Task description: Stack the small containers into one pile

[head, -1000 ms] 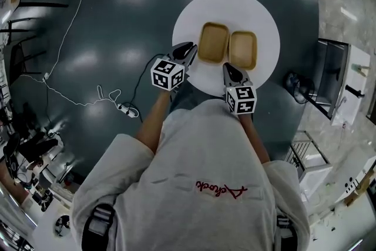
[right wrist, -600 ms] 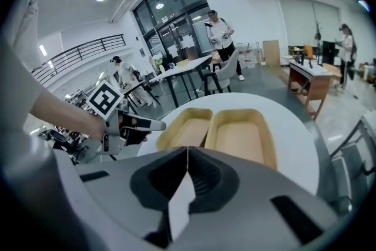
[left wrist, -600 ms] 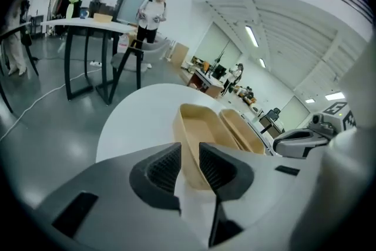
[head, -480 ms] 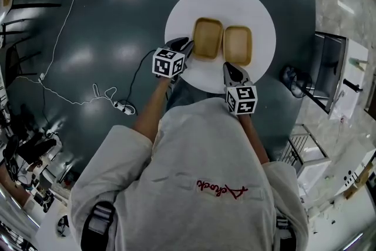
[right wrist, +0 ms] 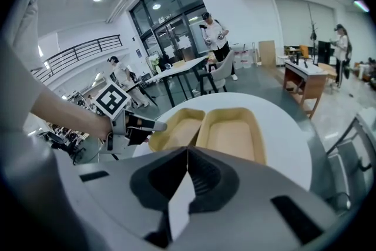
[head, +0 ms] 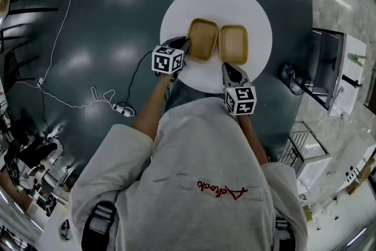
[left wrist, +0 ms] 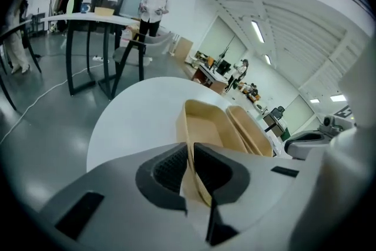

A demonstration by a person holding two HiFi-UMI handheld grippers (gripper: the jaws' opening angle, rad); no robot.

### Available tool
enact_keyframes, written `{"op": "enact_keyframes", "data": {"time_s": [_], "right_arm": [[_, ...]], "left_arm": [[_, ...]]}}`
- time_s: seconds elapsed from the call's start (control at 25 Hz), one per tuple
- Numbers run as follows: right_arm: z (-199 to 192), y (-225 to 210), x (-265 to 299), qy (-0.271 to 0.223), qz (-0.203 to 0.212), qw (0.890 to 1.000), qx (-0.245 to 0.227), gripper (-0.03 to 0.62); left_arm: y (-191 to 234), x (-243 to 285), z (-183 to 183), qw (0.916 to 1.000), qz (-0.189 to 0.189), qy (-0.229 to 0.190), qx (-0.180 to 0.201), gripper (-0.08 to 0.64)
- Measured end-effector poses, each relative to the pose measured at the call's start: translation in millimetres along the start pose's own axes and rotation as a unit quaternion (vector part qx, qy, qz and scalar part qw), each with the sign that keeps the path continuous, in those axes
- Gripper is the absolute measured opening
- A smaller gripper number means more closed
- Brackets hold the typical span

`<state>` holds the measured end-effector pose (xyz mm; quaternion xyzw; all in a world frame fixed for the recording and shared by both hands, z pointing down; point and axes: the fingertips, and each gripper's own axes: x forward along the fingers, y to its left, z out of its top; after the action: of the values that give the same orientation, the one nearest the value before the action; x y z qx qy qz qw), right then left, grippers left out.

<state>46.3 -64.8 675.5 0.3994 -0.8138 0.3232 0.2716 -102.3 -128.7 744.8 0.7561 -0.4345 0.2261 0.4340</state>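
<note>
Two tan rectangular containers lie side by side on a round white table [head: 252, 9]. My left gripper [head: 187, 44] is shut on the near rim of the left container [head: 203, 38]. In the left gripper view the rim's thin wall [left wrist: 189, 156] runs between the pads, with the tray [left wrist: 205, 126] stretching away and the right container [left wrist: 252, 129] beside it. My right gripper [head: 226, 67] hovers shut and empty at the table's near edge, just short of the right container [head: 234, 44]. The right gripper view shows both trays [right wrist: 232, 132] [right wrist: 176, 126] ahead of its closed jaws [right wrist: 187, 153].
A white cable [head: 70, 97] and a power strip [head: 120, 106] lie on the dark floor to the left. A grey metal unit [head: 332, 73] stands to the right of the table. Black-legged tables [left wrist: 94, 38] and standing people [right wrist: 214, 38] are farther off.
My left gripper has moved in onto the left container's near rim, and that tray now sits slightly turned. The right gripper has kept its place by the table edge.
</note>
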Motion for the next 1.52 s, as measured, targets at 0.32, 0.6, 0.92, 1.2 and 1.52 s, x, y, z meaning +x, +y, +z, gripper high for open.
{"op": "enact_keyframes", "data": {"time_s": [0.32, 0.6, 0.92, 1.2, 1.52], "right_arm": [[-2.4, -6.6, -1.6, 0.001, -0.001, 1.000, 0.003, 0.023], [6.6, -1.6, -1.5, -0.010, 0.001, 1.000, 0.002, 0.023], [15.9, -18.0, -16.0, -0.026, -0.017, 0.999, 0.006, 0.023], [11.3, -45.7, -36.0, -0.034, -0.040, 0.998, 0.018, 0.023], [0.0, -75.9, -58.0, -0.040, -0.059, 0.997, 0.038, 0.023]], "left_arm": [[6.2, -9.0, 10.4, 0.9995, 0.027, -0.019, 0.001, 0.023], [5.3, -34.9, 25.3, 0.9976, 0.032, -0.057, -0.022, 0.023], [-33.5, -38.8, 45.3, 0.9947, 0.008, -0.090, -0.048, 0.023], [-80.4, -16.3, 54.8, 0.9940, -0.020, -0.092, -0.056, 0.023], [-119.5, 9.7, 47.6, 0.9941, -0.021, -0.079, -0.071, 0.023]]}}
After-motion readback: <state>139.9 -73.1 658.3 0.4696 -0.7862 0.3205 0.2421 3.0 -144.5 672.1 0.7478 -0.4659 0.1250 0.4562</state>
